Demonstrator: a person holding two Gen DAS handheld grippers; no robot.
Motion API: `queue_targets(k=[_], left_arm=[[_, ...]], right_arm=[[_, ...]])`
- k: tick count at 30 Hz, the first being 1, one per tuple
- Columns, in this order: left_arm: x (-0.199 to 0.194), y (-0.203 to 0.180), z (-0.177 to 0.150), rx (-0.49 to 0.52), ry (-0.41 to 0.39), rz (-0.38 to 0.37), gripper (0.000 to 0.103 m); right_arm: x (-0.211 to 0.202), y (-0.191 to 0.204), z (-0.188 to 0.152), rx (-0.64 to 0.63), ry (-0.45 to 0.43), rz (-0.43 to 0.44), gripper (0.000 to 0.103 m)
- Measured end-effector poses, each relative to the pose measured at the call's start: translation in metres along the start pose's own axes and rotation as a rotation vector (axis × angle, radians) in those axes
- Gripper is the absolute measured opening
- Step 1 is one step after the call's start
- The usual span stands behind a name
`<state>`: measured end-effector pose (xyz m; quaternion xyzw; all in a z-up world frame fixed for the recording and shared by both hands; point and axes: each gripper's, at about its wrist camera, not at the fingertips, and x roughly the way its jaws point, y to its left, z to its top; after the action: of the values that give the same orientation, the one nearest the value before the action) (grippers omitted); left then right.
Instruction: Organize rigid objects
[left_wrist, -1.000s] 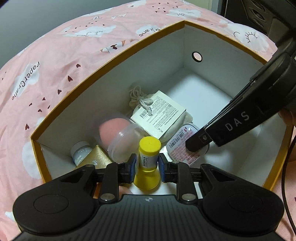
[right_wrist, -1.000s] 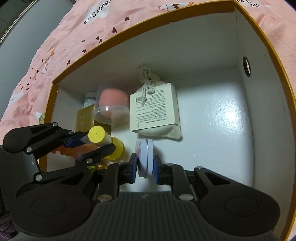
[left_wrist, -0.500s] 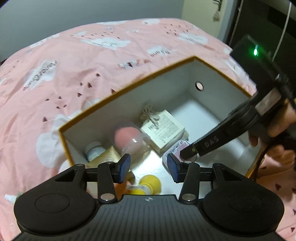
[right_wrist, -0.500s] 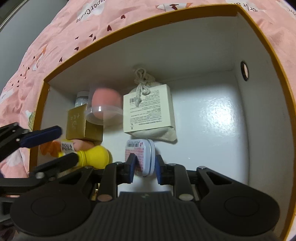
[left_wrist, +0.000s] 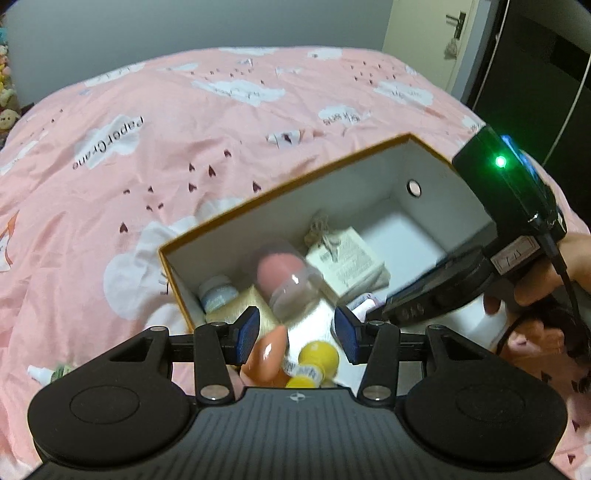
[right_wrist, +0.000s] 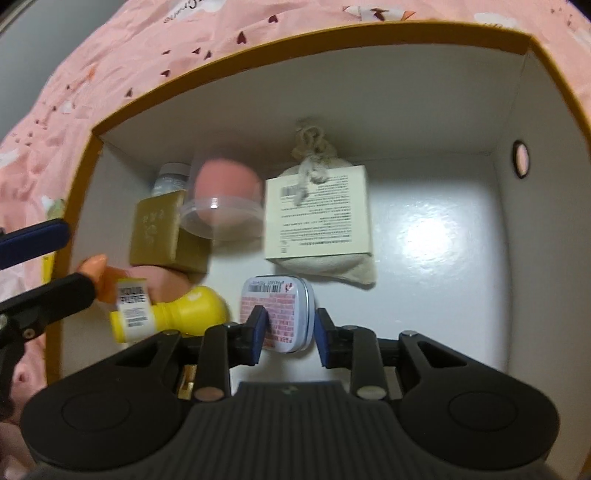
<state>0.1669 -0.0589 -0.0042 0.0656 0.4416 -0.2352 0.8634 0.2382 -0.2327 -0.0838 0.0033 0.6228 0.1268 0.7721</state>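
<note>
Both grippers spread over box (right_wrist: 546, 122): left gripper (left_wrist: 296, 334) empty above yellow bottle (left_wrist: 314, 363), right gripper (right_wrist: 290, 330) jaws just opening, astride flat tin (right_wrist: 277, 314).

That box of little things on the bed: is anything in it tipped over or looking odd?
The small yellow bottle lies on its side near the white box's left wall, against an orange carrot-shaped toy. The clear case with a pink sponge leans on the gold carton. No spills or damage show.
</note>
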Motion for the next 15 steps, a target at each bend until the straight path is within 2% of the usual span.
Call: queue_targets(k=[3,6,9,12,15], left_arm=[[-0.001,-0.003,-0.006,0.014,0.035,-0.003,0.042],[-0.001,-0.008,-0.014,0.031,0.078,-0.018,0.041],[0.003,-0.016,-0.023,0.076,0.140,-0.001,0.040],[0.013,-0.022,-0.030,0.119,0.180,0.017,0.032],[0.024,-0.023,-0.031,0.123,0.212,0.000,0.025]], right_arm=[[-0.003,0.004,-0.001,-0.035,-0.019,-0.043,0.028],[-0.003,0.002,-0.001,-0.028,-0.008,-0.026,0.027],[-0.001,0.000,0.000,-0.021,0.005,-0.022,0.023],[0.000,0.002,0.000,-0.029,0.007,-0.020,0.022],[0.001,0.003,0.000,-0.032,0.013,-0.007,0.022]])
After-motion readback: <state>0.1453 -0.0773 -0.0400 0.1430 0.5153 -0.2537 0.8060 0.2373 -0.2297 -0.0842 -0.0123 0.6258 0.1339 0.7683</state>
